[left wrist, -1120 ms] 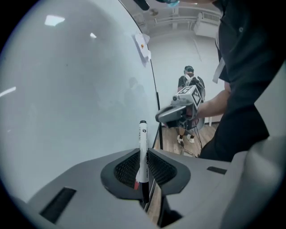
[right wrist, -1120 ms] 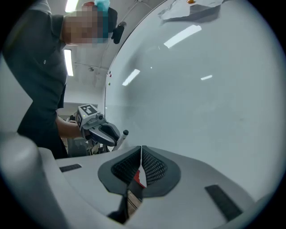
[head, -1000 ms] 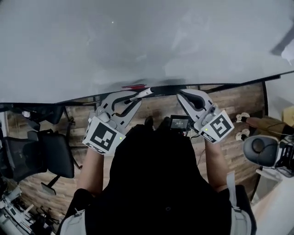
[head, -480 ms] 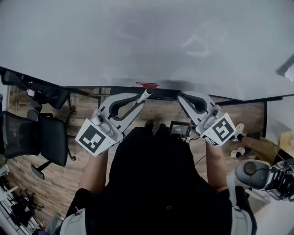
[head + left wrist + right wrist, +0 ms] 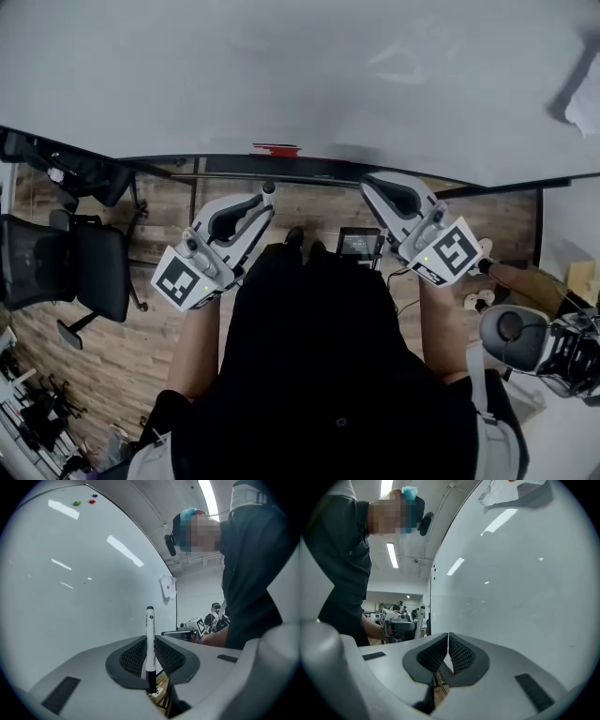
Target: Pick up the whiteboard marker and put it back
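Observation:
In the left gripper view a white whiteboard marker (image 5: 150, 639) with a black end stands upright between the jaws of my left gripper (image 5: 150, 637), which is shut on it. In the head view the left gripper (image 5: 267, 194) is held just below the whiteboard's ledge (image 5: 319, 169), and only the marker's end (image 5: 269, 187) shows at its tips. My right gripper (image 5: 368, 186) is held level beside it, close to the whiteboard (image 5: 300, 75). In the right gripper view the right gripper (image 5: 448, 638) has its jaws pressed together with nothing between them.
A small red thing (image 5: 277, 149) lies on the ledge above the left gripper. Office chairs stand at the left (image 5: 84, 281) and right (image 5: 516, 328) on the wooden floor. A paper (image 5: 168, 587) and magnets (image 5: 77, 502) are stuck on the board.
My left gripper has rolled and shifted left with the marker, which earlier slanted up to the right toward the ledge. The right gripper has risen slightly and stays shut.

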